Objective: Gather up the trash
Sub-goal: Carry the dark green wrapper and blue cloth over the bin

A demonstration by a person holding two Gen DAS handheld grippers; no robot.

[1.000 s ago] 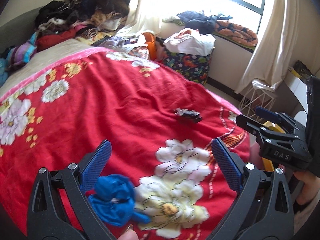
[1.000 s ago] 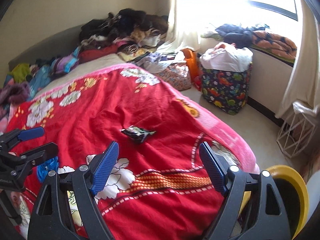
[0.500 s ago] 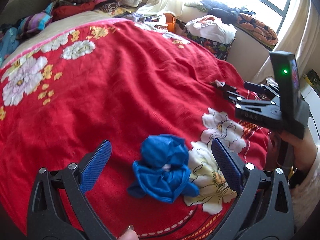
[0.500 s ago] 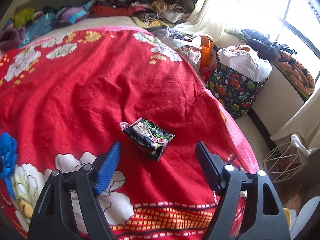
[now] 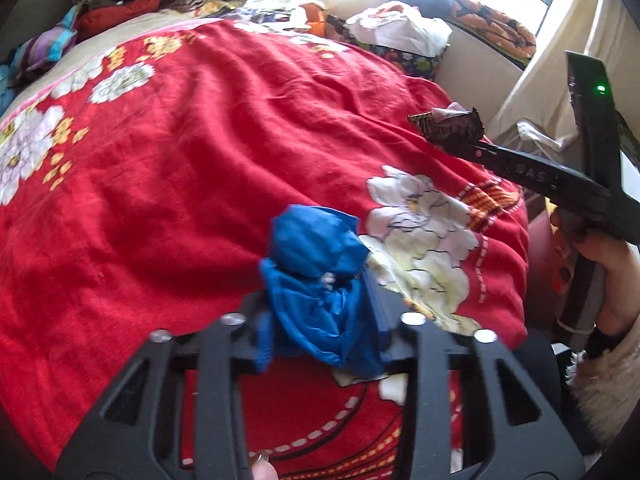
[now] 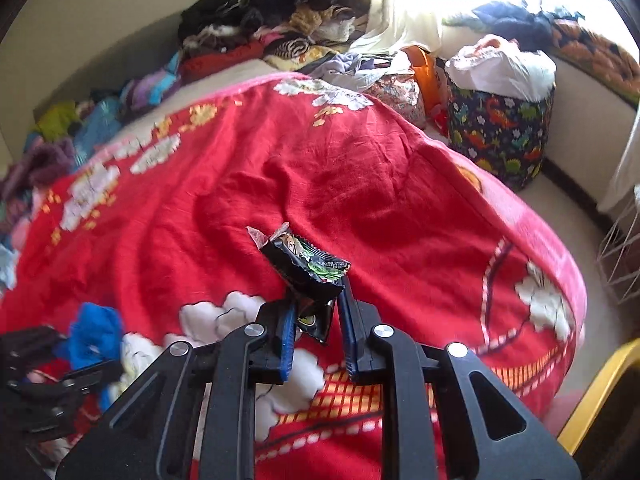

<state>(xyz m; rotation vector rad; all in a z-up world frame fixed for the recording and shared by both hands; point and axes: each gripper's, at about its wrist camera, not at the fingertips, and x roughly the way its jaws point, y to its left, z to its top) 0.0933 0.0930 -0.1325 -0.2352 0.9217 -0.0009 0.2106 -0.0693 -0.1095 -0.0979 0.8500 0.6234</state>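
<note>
In my left view, the left claw (image 5: pixel 320 312) is clenched on the blue plastic wad (image 5: pixel 318 280), whose lower part hides the pads; half a second ago it gaped. In my right view, the right claw (image 6: pixel 316 332), open before, now grips the black snack wrapper (image 6: pixel 308 276) above the red blanket (image 6: pixel 360 184).

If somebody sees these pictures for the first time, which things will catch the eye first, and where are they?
First, the red blanket with white flowers that covers the bed and fills both views. Next, the crumpled blue bag clamped in the left gripper near the bed's near edge, and the black snack wrapper pinched in the right gripper above the blanket.
</note>
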